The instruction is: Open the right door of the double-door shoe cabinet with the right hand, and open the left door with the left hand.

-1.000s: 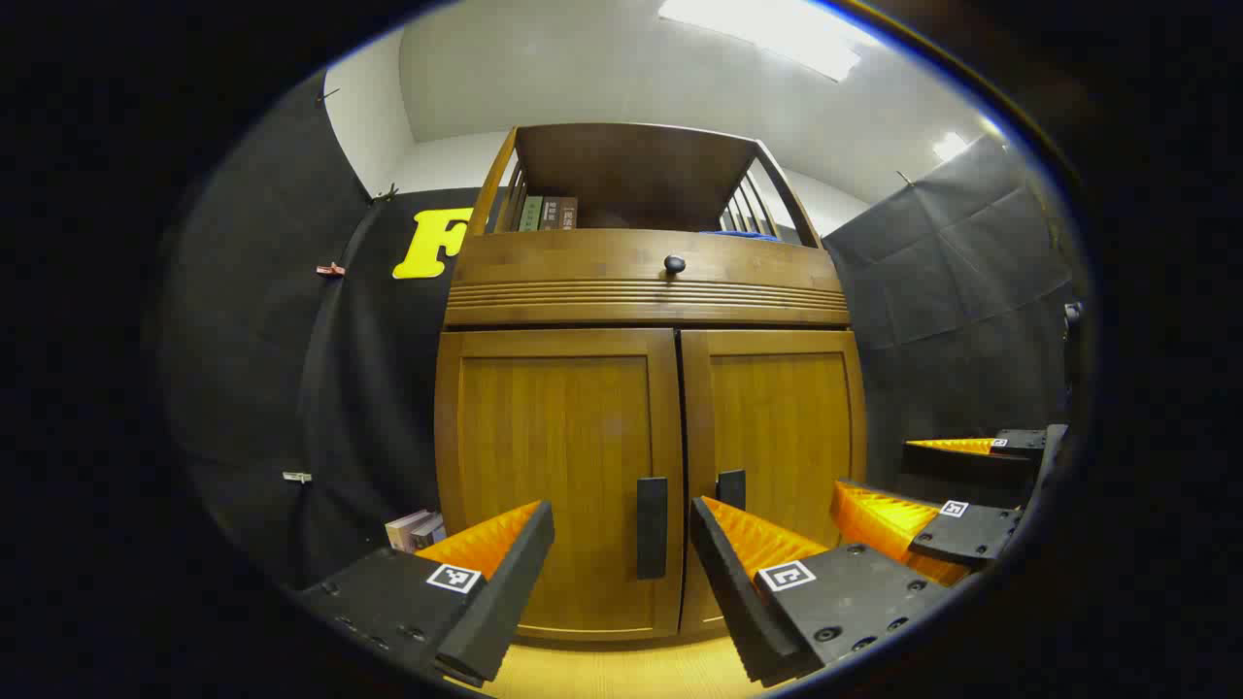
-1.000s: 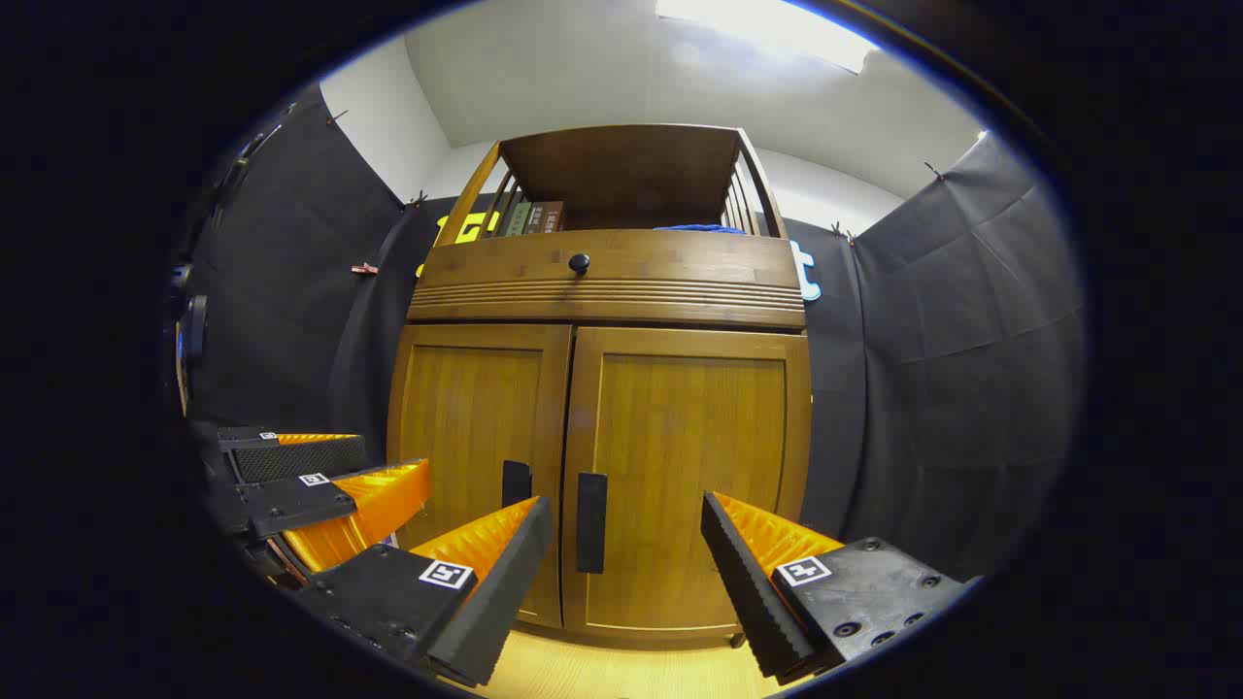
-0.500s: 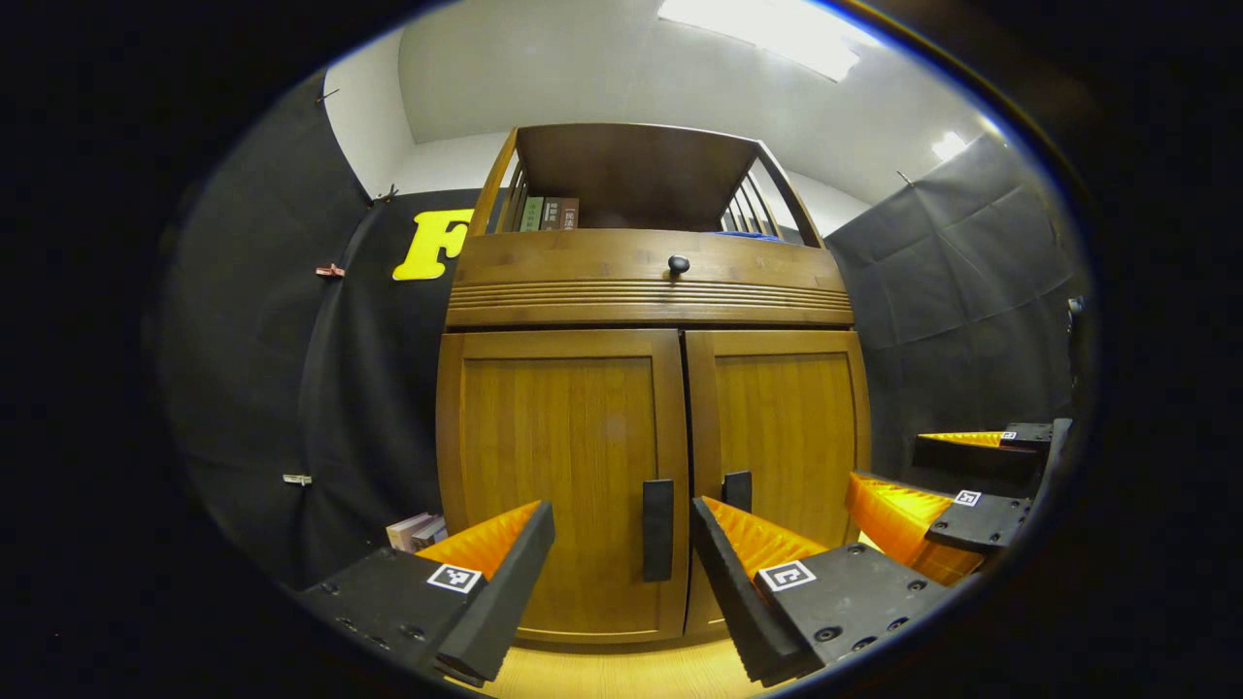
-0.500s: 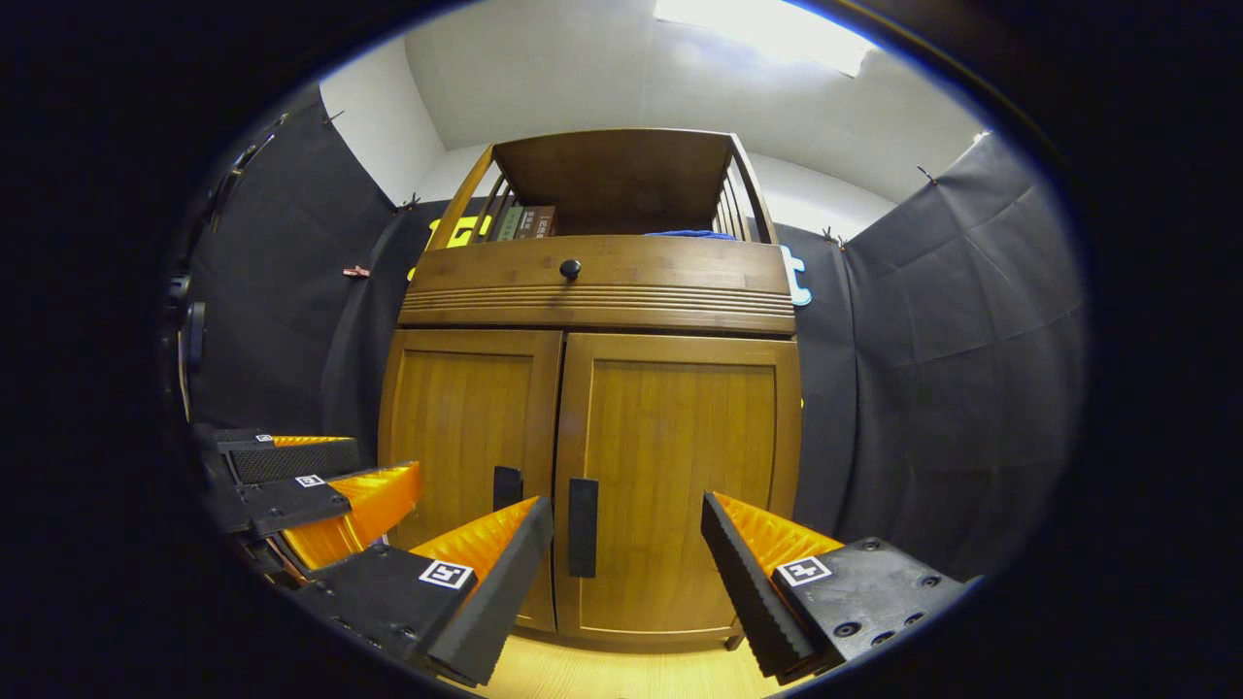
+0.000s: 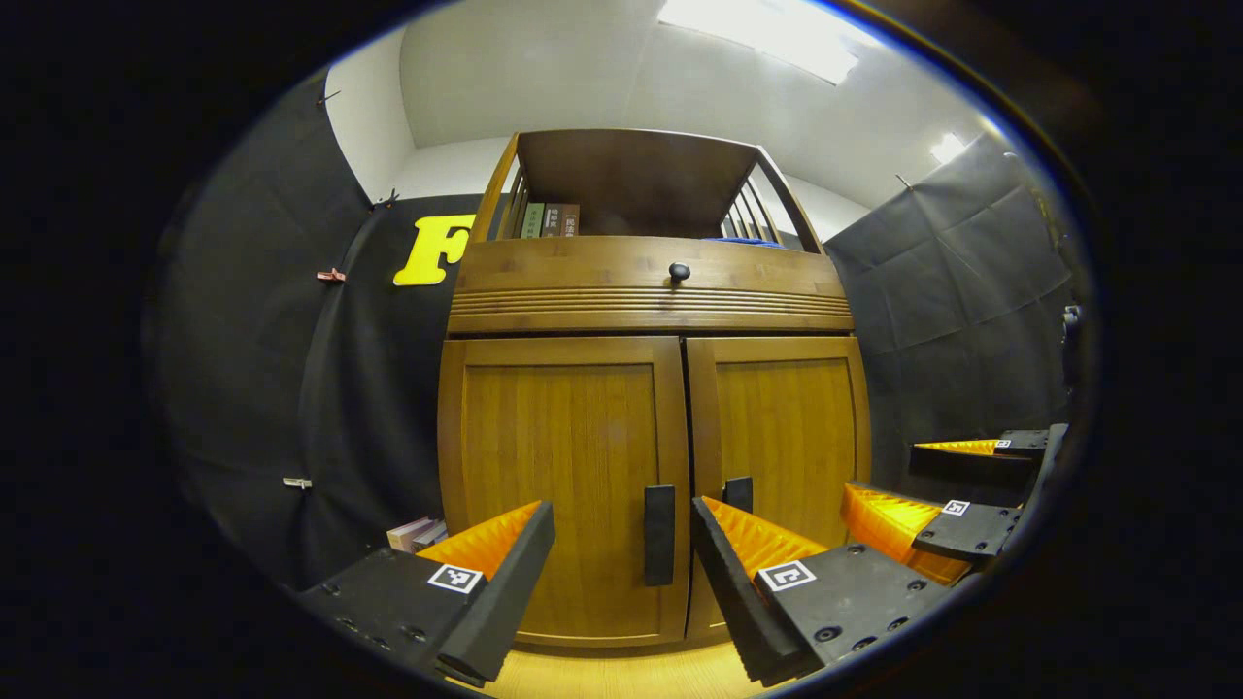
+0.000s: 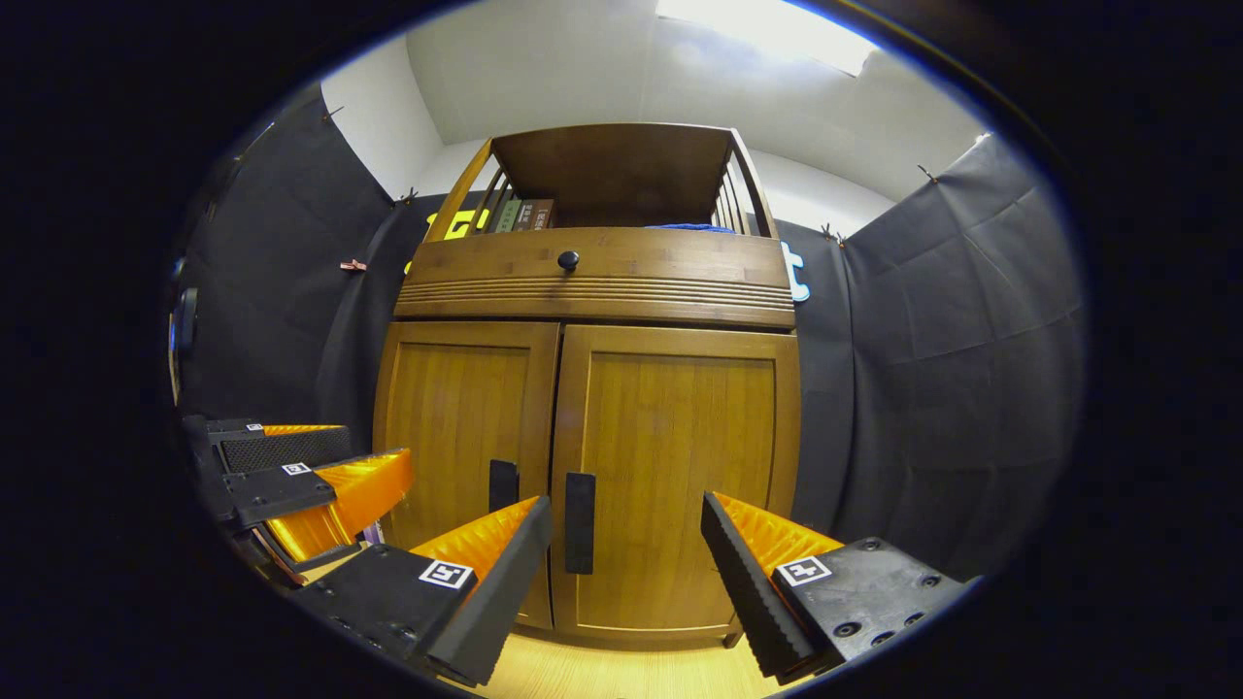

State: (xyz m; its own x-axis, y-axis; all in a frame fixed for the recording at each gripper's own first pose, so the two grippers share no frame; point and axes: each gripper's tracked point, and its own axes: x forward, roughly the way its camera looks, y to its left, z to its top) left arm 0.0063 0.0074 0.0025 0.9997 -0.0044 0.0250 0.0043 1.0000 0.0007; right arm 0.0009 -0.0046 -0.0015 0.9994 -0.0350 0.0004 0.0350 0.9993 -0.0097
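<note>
A wooden shoe cabinet (image 5: 651, 291) (image 6: 592, 291) stands ahead with both doors closed. In the left gripper view, the left door (image 5: 558, 485) carries a black vertical handle (image 5: 658, 536), which lies between the fingers of my open left gripper (image 5: 621, 519) but some way beyond them. The right gripper (image 5: 947, 485) shows at the right edge there, open. In the right gripper view, the right door (image 6: 680, 476) has its black handle (image 6: 580, 510) just left of centre between the fingers of my open right gripper (image 6: 626, 515), still apart from it. The left door's handle (image 6: 503, 483) sits beside it.
A drawer with a round black knob (image 5: 679, 272) runs above the doors, and an open shelf with books (image 5: 549, 219) tops the cabinet. More books (image 5: 418, 533) lie on the floor left of the cabinet. Black cloth walls close in on both sides; the floor is light wood (image 6: 621, 675).
Both views have shifted only slightly: the cabinet sits a little lower in the left gripper view and a little higher and leftward in the right gripper view. Doors stay closed, grippers stay open.
</note>
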